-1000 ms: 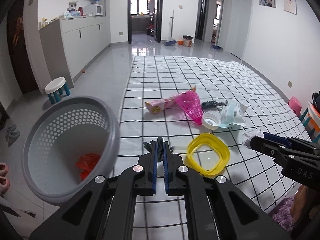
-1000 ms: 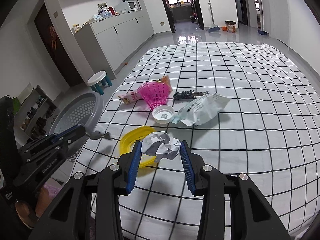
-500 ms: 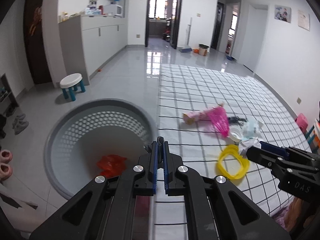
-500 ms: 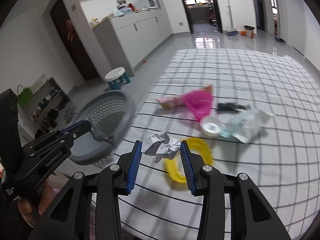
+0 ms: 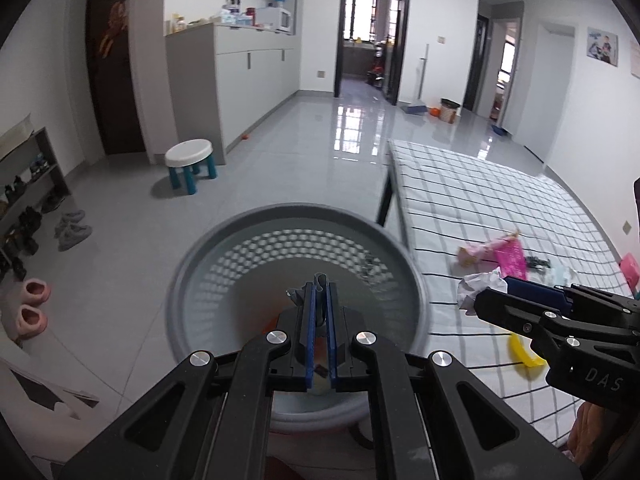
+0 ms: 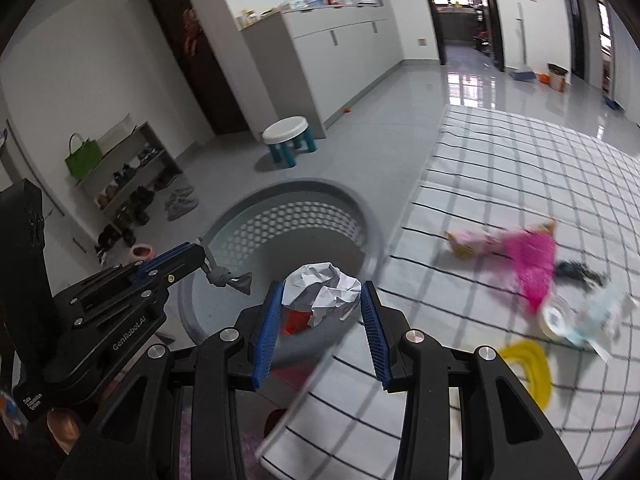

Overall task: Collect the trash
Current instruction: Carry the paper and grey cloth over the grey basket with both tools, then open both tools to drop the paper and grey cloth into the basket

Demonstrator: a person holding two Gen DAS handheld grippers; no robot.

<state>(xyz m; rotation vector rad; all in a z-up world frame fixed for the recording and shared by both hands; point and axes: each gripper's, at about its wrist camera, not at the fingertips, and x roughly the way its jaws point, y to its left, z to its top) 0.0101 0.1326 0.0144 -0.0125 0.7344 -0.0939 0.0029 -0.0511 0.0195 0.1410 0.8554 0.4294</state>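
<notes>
My left gripper is shut on a small grey scrap and hangs over the grey perforated basket; the scrap also shows in the right wrist view. My right gripper is shut on a crumpled white paper ball above the basket's rim; the ball also shows in the left wrist view. A red wrapper lies inside the basket. On the checked mat lie a pink net, a pink wrapper, a yellow ring, a white lid and a pale bag.
A white stool with teal legs stands on the grey floor behind the basket. A shoe rack and pink slippers are at the left. A grey cabinet lines the far wall. A dark item lies near the pink net.
Both grippers swung left from the mat toward the basket, each carrying its piece. The left now hangs over the basket's middle and the right is over its rim.
</notes>
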